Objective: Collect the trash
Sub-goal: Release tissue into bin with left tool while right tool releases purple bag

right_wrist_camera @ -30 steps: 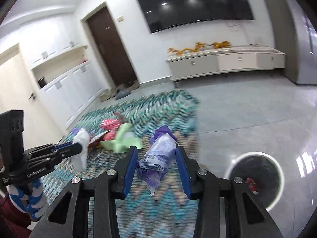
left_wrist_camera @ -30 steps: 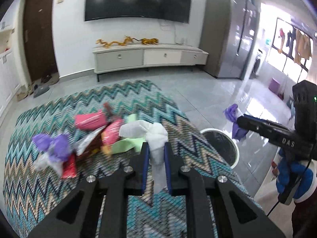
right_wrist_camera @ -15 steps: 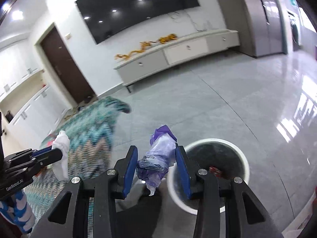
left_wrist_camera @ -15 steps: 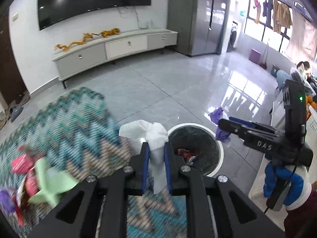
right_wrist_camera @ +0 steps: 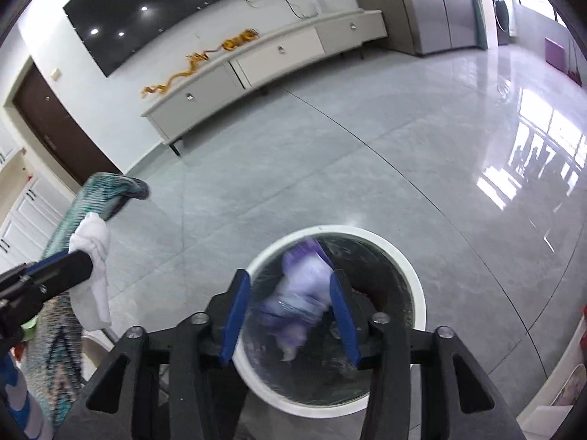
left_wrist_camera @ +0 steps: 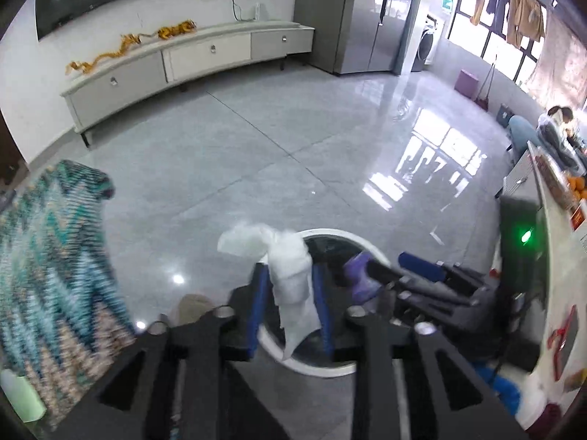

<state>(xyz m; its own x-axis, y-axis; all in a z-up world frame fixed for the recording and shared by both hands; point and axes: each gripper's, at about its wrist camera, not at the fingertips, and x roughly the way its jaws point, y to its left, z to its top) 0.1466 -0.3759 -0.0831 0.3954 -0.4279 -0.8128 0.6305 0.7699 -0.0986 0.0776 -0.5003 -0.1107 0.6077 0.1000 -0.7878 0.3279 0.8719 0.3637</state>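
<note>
A round white-rimmed trash bin [right_wrist_camera: 414, 282] with a dark liner stands on the floor; it also shows in the left wrist view [left_wrist_camera: 323, 368]. My right gripper [right_wrist_camera: 290, 286] is open right above the bin, and a blurred purple plastic bag [right_wrist_camera: 301, 293] is loose between its spread fingers, over the bin's opening. My left gripper [left_wrist_camera: 290, 282] holds a crumpled white tissue [left_wrist_camera: 290, 267] at the bin's left rim; the jaws have spread a little and the tissue still hangs between them. The tissue also shows in the right wrist view [right_wrist_camera: 91, 267].
A teal zigzag rug [left_wrist_camera: 47, 256] lies to the left, with a green scrap [left_wrist_camera: 22, 399] on it. Glossy grey tile floor [left_wrist_camera: 256, 146] stretches to a white TV cabinet [left_wrist_camera: 183, 58]. A counter [left_wrist_camera: 557, 227] with fruit is at the right.
Both grippers have swung from the rug to above the bin. The right jaws have opened and the purple bag is slipping down. The left jaws have widened slightly around the tissue.
</note>
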